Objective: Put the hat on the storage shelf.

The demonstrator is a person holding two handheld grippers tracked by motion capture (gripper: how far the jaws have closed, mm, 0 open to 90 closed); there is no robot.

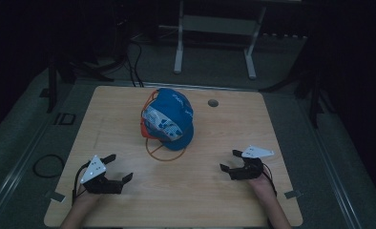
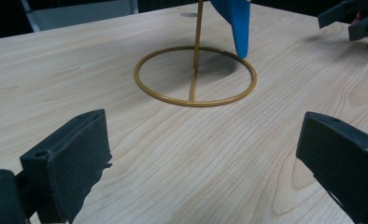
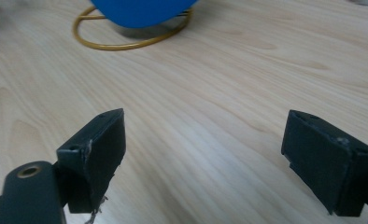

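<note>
A blue cap point(image 1: 169, 119) with white patterned panels hangs on a thin gold wire stand whose ring base point(image 1: 161, 151) lies on the wooden table point(image 1: 210, 200). In the left gripper view the ring base point(image 2: 195, 74) and the cap's blue brim point(image 2: 236, 23) are ahead of the jaws. The right gripper view has the cap's brim point(image 3: 142, 11) over the ring point(image 3: 121, 43) at the top left. My left gripper point(image 1: 119, 168) rests at the front left, open and empty. My right gripper point(image 1: 228, 160) rests at the front right, open and empty, and appears far off in the left gripper view point(image 2: 348, 21).
A round grommet hole point(image 1: 213, 103) sits in the table's far right part. Beyond the table stand white desk legs point(image 1: 178, 52) and cables point(image 1: 134, 62) on the dark floor. A cable loop point(image 1: 48, 166) lies left of the table.
</note>
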